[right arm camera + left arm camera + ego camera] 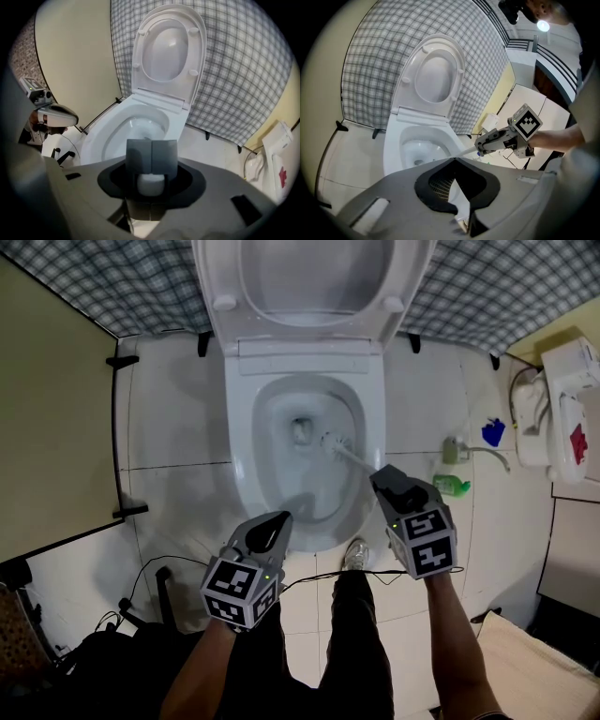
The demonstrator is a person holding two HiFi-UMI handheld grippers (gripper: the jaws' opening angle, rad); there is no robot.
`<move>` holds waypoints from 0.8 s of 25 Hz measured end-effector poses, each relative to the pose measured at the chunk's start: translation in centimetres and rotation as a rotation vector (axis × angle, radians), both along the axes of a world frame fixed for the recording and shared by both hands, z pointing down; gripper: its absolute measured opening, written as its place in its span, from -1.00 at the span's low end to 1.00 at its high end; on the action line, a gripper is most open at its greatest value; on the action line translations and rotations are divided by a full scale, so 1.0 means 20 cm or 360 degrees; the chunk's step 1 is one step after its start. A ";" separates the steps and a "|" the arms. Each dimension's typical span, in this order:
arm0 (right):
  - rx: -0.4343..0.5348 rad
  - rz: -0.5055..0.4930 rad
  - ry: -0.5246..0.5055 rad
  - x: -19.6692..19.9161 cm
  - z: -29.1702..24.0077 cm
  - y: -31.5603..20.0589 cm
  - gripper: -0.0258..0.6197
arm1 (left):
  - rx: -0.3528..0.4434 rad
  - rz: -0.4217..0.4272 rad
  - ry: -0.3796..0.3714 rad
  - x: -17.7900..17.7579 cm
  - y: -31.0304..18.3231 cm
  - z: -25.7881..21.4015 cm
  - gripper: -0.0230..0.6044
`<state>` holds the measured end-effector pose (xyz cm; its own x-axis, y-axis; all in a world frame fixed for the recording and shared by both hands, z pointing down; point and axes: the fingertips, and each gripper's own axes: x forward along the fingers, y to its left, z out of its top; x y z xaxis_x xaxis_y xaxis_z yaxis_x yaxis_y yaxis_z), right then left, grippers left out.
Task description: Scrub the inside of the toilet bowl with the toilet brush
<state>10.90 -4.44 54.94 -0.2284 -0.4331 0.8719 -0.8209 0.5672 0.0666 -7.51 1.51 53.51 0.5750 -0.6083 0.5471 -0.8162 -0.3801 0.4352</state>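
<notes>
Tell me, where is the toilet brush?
In the head view, the toilet brush has its bristles inside the toilet bowl, right of the drain, with its handle held by the right gripper.

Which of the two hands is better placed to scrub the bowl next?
Right. The right hand-held gripper clamps the toilet brush, whose head is down inside the toilet bowl. The left hand-held gripper holds nothing and hangs near the bowl's front rim.
</notes>
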 end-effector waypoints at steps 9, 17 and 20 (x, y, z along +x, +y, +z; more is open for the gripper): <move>0.0115 0.0069 -0.0024 -0.07 0.01 -0.30 -0.35 | -0.0009 0.0012 0.0004 0.00 -0.04 0.01 -0.90; 0.0251 -0.0057 -0.0171 -0.33 -0.01 -0.45 -0.35 | -0.0020 -0.0018 -0.0010 -0.08 -0.05 0.04 -0.90; 0.0291 -0.0119 -0.0219 -0.44 -0.02 -0.47 -0.35 | -0.0025 -0.0034 -0.0012 -0.10 -0.05 0.04 -0.90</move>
<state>2.09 -13.84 54.54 -0.3772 -0.5584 0.7388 -0.7854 0.6157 0.0643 -9.59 0.59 54.38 0.5580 -0.6116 0.5608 -0.8272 -0.3559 0.4349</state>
